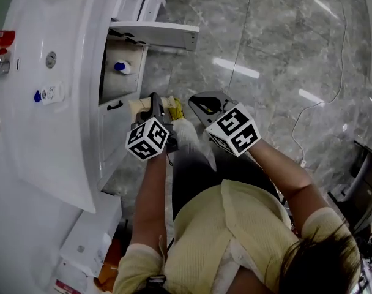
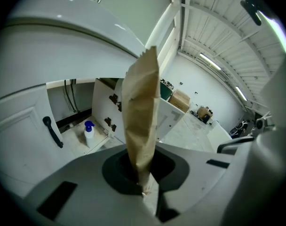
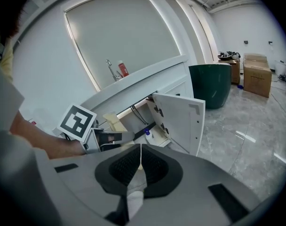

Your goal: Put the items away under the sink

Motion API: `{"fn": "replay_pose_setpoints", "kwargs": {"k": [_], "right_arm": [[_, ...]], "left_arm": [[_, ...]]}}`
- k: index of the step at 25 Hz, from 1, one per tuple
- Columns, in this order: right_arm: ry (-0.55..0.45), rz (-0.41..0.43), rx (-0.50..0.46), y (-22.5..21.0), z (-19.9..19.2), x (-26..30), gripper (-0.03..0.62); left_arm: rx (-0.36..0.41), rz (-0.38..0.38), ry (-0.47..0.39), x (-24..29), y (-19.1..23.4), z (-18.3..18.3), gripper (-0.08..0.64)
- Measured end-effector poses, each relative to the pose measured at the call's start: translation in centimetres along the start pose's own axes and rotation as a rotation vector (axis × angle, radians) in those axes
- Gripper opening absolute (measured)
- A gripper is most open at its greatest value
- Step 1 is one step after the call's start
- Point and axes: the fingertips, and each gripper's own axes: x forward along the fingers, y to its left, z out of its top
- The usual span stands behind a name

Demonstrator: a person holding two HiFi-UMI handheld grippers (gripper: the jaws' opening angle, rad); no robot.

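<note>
Paper bag [image 2: 142, 121] stands clenched in our left gripper [image 2: 145, 187] before the open under-sink cabinet [image 2: 56, 100]; our right gripper [image 3: 140, 149] is closed on nothing. We should ease it in upright beside the bottle [image 2: 89, 133].

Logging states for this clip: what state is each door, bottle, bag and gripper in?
cabinet door: swung open.
neighbouring door: closed.
blue-capped bottle: upright inside the cabinet.
paper bag: clamped, standing up.
left gripper: shut on paper bag.
right gripper: shut.
</note>
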Motion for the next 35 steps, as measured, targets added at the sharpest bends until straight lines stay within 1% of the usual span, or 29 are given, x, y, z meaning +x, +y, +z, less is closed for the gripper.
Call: {"fn": "replay_pose_setpoints", "kwargs": {"k": [8, 15, 19, 25, 30, 35], "right_arm": [[0.032, -0.022, 0.05, -1.6, -1.9, 6.3, 0.028], [0.038, -0.037, 0.081, -2.6, -2.8, 11.1, 0.028], [0.06, -0.042, 0.096, -3.3, -3.8, 13.4, 0.028], [0.057, -0.04, 0.082, -4.3, -3.9, 17.2, 0.028], [0.067, -0.035, 0.055, -5.0, -4.2, 19.1, 0.028], [0.081, -0.037, 0.036, -5.9, -5.2, 20.8, 0.028]], "left_arm": [[-0.02, 0.047, 0.047, 5.1, 5.6, -1.4, 0.041], [-0.064, 0.106, 0.06, 9.0, 10.7, -2.6, 0.041], [-0.085, 0.132, 0.058, 10.8, 12.6, -3.0, 0.041], [-0.108, 0.149, 0.068, 12.9, 14.8, -4.3, 0.041], [-0.125, 0.174, 0.072, 14.1, 16.6, -5.4, 0.041], [-0.121, 0.191, 0.076, 15.5, 17.6, -6.2, 0.041]]}}
